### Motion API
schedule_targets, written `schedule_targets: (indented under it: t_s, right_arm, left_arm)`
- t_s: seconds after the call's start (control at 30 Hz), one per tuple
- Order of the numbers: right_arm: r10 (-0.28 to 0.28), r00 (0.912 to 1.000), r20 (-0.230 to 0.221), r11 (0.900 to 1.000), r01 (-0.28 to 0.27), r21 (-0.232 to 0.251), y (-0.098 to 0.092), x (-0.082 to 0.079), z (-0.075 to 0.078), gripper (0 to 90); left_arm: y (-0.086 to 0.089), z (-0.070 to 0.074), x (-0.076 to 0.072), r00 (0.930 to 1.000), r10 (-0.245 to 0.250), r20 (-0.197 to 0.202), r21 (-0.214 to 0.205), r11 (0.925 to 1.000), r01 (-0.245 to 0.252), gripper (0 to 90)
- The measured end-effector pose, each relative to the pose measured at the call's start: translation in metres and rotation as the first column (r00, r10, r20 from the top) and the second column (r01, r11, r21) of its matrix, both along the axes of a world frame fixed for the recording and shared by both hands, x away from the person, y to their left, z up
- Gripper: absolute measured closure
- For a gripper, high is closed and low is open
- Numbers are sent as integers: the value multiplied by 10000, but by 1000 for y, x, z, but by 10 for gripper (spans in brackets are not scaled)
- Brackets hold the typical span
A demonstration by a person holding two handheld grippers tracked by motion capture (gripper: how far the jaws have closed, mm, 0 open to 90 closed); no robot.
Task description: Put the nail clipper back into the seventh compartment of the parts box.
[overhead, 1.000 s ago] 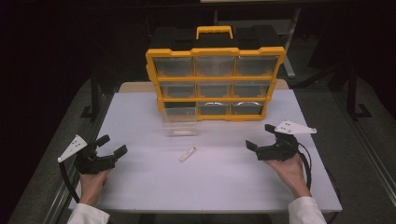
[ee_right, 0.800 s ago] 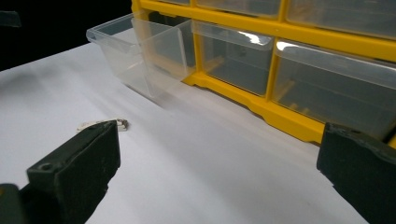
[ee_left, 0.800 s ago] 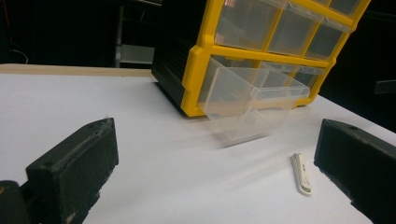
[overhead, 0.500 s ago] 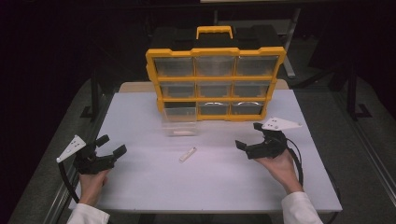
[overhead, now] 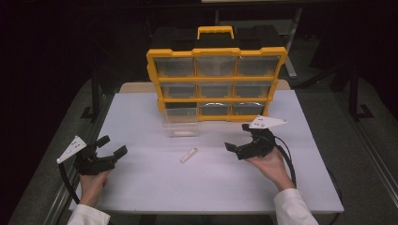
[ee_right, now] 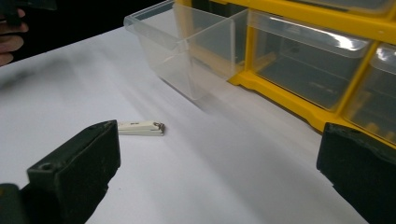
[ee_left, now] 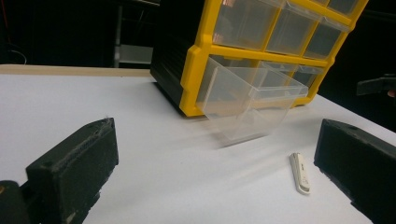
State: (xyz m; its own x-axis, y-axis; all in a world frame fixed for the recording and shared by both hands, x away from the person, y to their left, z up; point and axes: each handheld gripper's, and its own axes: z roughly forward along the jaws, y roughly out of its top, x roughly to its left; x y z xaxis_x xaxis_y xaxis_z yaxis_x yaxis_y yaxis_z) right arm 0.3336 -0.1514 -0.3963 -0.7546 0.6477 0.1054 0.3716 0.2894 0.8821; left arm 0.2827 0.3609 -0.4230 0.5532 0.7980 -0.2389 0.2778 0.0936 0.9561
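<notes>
A small white stick-shaped item [overhead: 188, 155] lies flat mid-table; it also appears in the left gripper view [ee_left: 299, 172] and the right gripper view [ee_right: 140, 128]. Behind it a clear plastic drawer [overhead: 180, 121] stands pulled out of the bottom-left slot of a yellow organiser case [overhead: 216, 75]. My left gripper [overhead: 112, 146] rests open near the table's left front, well left of the white item. To the right of the item, my right gripper [overhead: 238, 138] is open with nothing between its jaws and points toward it.
The white table [overhead: 141, 187] has a pale wooden strip along its far edge. The organiser stands upright at the back with several clear drawers and a yellow handle [overhead: 215, 31]. Dark floor surrounds the table.
My right gripper has moved left and slightly forward toward the white item. The left gripper has barely moved.
</notes>
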Motion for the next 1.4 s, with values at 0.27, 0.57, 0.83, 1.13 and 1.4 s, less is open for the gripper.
schedule_targets:
  t_s: [0.27,0.57,0.83,1.13,1.4]
  right_arm:
    - [398,9990,-181,9989,-402,-220,18,5,0,0]
    - [908,9947,-489,9949,-927,-388,35,12,-2,33]
    - [1226,9895,-770,9896,-1277,-659,52,18,-6,49]
    - [1313,9823,-1334,9838,-1457,-1049,67,23,-11,100]
    - [1527,9678,-1999,9789,-1760,-1041,77,30,-18,195]
  left_arm:
    - [0,0,0,10000,-24,-5,-2,10000,24,0]
    - [-1,0,1,10000,-52,-11,-27,10000,52,0]
    - [-1,0,1,10000,-67,-4,-26,10000,67,0]
    - [0,0,1,10000,-56,9,-12,10000,56,0]
    - [1,0,1,10000,-65,4,-23,10000,65,0]
